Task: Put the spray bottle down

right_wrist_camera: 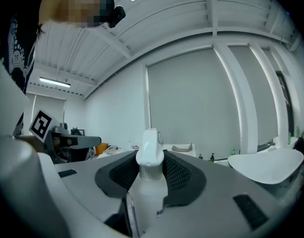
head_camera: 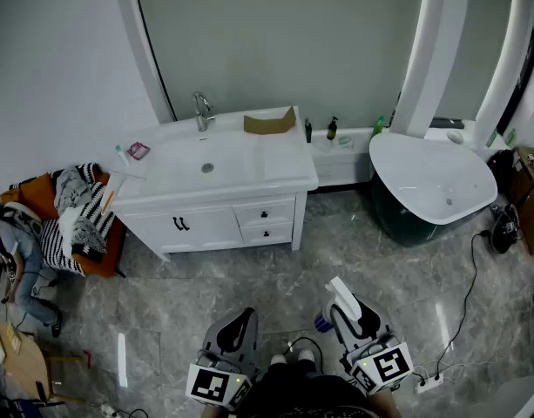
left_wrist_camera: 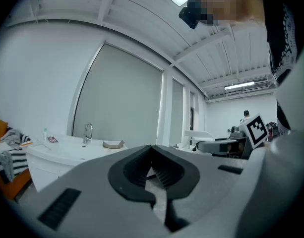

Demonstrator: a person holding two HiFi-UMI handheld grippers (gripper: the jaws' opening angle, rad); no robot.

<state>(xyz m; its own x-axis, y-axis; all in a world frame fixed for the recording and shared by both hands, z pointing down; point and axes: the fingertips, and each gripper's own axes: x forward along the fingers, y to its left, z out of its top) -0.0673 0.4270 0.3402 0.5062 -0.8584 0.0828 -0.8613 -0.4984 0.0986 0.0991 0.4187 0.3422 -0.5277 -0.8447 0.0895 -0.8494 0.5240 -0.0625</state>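
My right gripper [head_camera: 354, 313] is low in the head view, right of centre, shut on a white spray bottle [head_camera: 343, 294] whose nozzle end sticks out past the jaws. A blue part [head_camera: 322, 324] shows beside it, over the grey marble floor. In the right gripper view the bottle [right_wrist_camera: 151, 192] stands upright between the dark ribbed pads [right_wrist_camera: 177, 175], its white spray head [right_wrist_camera: 151, 150] rising above them. My left gripper [head_camera: 243, 318] hangs beside it at bottom centre. Seen from its own camera, the left gripper [left_wrist_camera: 152, 150] has its jaws closed tip to tip with nothing between them.
A white vanity [head_camera: 275, 177] with a basin, a chrome faucet [head_camera: 201, 110] and a piece of cardboard [head_camera: 268, 122] stands ahead. A white bathtub [head_camera: 432, 181] is at the right. Clothes lie on an orange seat [head_camera: 75, 216] at left. Cables and a power strip [head_camera: 428, 380] lie near my right side.
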